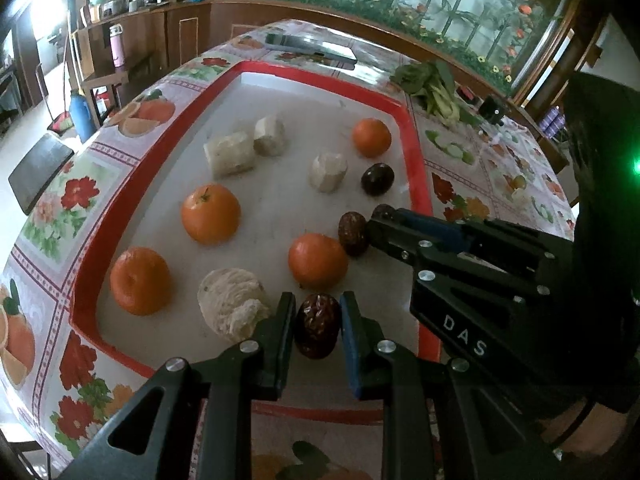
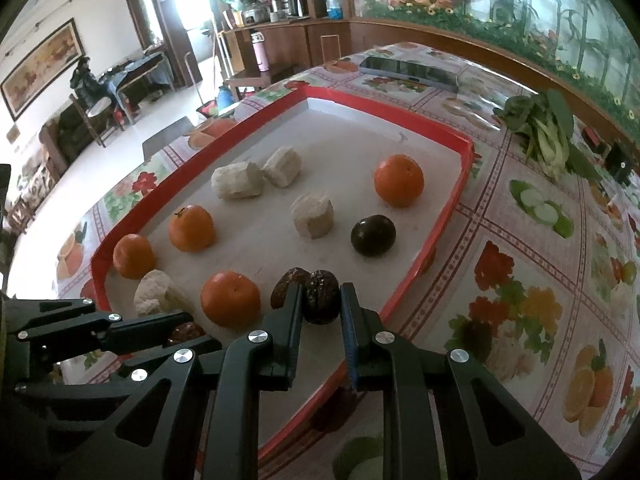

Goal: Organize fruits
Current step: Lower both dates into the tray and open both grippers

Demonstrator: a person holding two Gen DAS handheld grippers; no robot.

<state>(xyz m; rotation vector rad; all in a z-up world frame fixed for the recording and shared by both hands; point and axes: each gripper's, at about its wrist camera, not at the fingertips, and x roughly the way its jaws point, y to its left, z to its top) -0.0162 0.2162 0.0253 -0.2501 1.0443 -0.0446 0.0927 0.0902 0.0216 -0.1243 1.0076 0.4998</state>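
Fruits on the red-rimmed tray (image 1: 416,168): four oranges, pale peeled chunks, one dark round fruit (image 2: 373,236), plus wrinkled dates near the front edge. I've got a date in each tool. Left gripper (image 1: 318,330) is clamped on a date (image 1: 318,332), pads on its two sides, low over the tray's near edge beside a pale chunk (image 1: 232,306). Right gripper (image 2: 320,300) is closed on another date (image 2: 320,296), with a second date (image 2: 286,286) touching it on the left. Dates look light, small, a bit squashy with a tacky skin, so I judge they won't slip but could dent or stick to the pads; across the short middle is the right hold. Oranges (image 1: 211,214) are firm and will roll; take them across the widest part. Both tools tilt steeply down at the tray, right one coming in from the side, tips near each other.
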